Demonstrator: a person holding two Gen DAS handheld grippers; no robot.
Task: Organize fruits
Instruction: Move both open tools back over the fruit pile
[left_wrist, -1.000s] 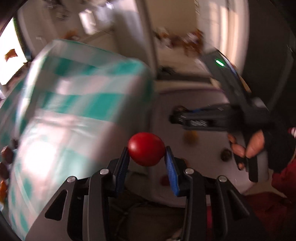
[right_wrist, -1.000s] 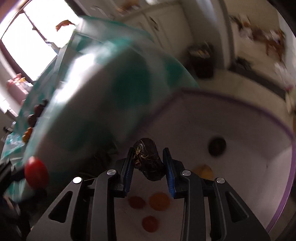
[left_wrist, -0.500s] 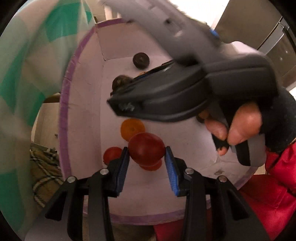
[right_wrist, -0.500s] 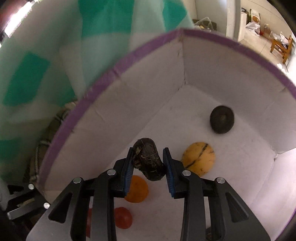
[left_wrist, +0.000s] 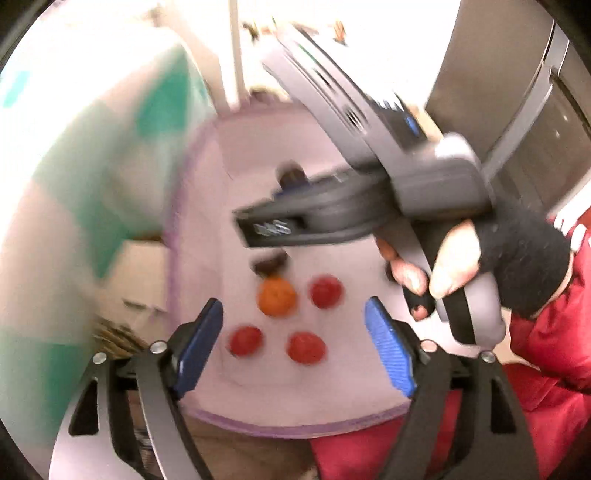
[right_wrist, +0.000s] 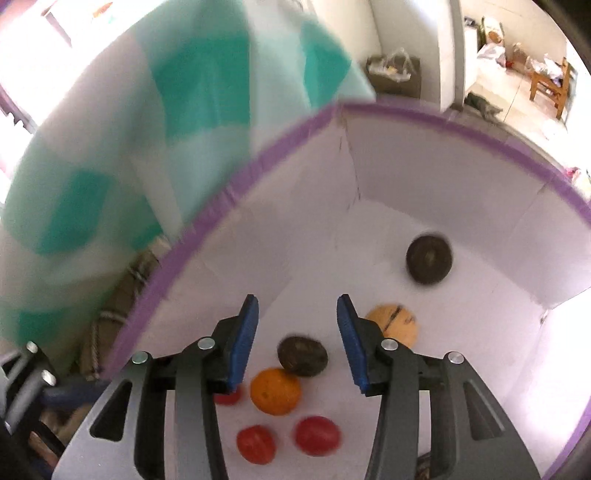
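Note:
My left gripper hangs over a white box with a purple rim; its jaws are opening and nothing is between the blue pads. Three red fruits and an orange lie on the box floor under it. My right gripper is inside the same box, jaws opening. A dark wrinkled fruit sits loose below its pads, next to the orange. In the left wrist view the right gripper crosses the box, held by a gloved hand.
A striped yellow fruit and a dark round fruit lie deeper in the box. The box walls rise all around. A green-and-white checked cloth hangs at the left. A red sleeve is at the right.
Both grippers opened. The red fruit left the left pads and the dark fruit left the right pads; both are now down in the box. Both grippers sank lower.

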